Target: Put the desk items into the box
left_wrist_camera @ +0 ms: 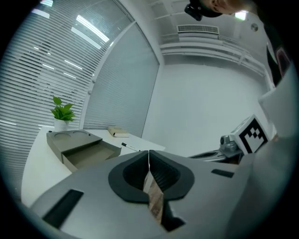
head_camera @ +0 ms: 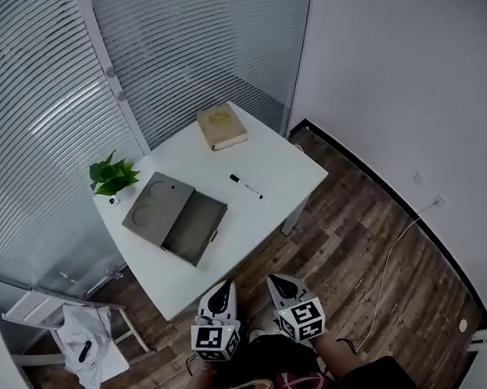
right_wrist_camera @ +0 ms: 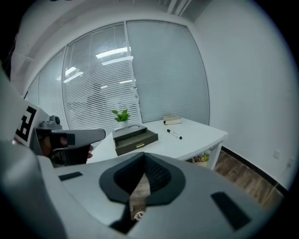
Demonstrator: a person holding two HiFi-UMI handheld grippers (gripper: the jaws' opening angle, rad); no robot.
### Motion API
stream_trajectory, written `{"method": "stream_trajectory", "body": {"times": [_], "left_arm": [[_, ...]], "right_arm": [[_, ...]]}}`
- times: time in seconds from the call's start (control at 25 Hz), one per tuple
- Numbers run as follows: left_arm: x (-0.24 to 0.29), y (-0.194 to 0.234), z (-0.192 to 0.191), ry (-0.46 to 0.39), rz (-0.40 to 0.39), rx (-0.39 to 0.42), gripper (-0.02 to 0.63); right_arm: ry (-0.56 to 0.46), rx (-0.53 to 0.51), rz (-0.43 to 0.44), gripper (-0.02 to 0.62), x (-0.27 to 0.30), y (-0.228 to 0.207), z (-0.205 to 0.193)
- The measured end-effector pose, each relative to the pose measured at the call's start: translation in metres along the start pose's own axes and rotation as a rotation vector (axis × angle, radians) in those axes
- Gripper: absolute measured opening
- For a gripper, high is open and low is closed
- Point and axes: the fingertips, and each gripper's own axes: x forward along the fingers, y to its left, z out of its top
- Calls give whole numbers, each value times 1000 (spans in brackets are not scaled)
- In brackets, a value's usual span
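White square worktop (head_camera: 270,171), near edge bare, matte grey box (head_camera: 175,218) open, tan book (head_camera: 222,126) at far corner, slim marker (head_camera: 246,186) near centre, left tool (left_wrist_camera: 149,161) and right tool (right_wrist_camera: 144,163) pinched together, empty

The right hand-held gripper (right_wrist_camera: 144,158), jaws together, faces the box (right_wrist_camera: 135,138) and pen (right_wrist_camera: 174,134).

Even, cool indoor light, bright light strips (left_wrist_camera: 88,27) glaring on the slatted glass wall (right_wrist_camera: 93,93), soft shadow beneath the white table (head_camera: 270,171), strong fisheye bending and black corners in both gripper views, left gripper (left_wrist_camera: 149,154) slightly soft up close, far objects sharp
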Motion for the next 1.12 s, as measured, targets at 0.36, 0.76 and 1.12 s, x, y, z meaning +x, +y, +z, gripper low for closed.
{"method": "stream_trajectory", "body": {"times": [0.36,0.76,1.12], "left_arm": [[59,51,37,-5,-69,6,20],[79,107,57,7,-72,-9,20],[86,135,64,-19,47,-63,20]], "right_arm": [[5,31,-65,9,65,-23,38],[12,86,-80,9,126,-22,65],[33,26,-50,11,164,-48,90]]}}
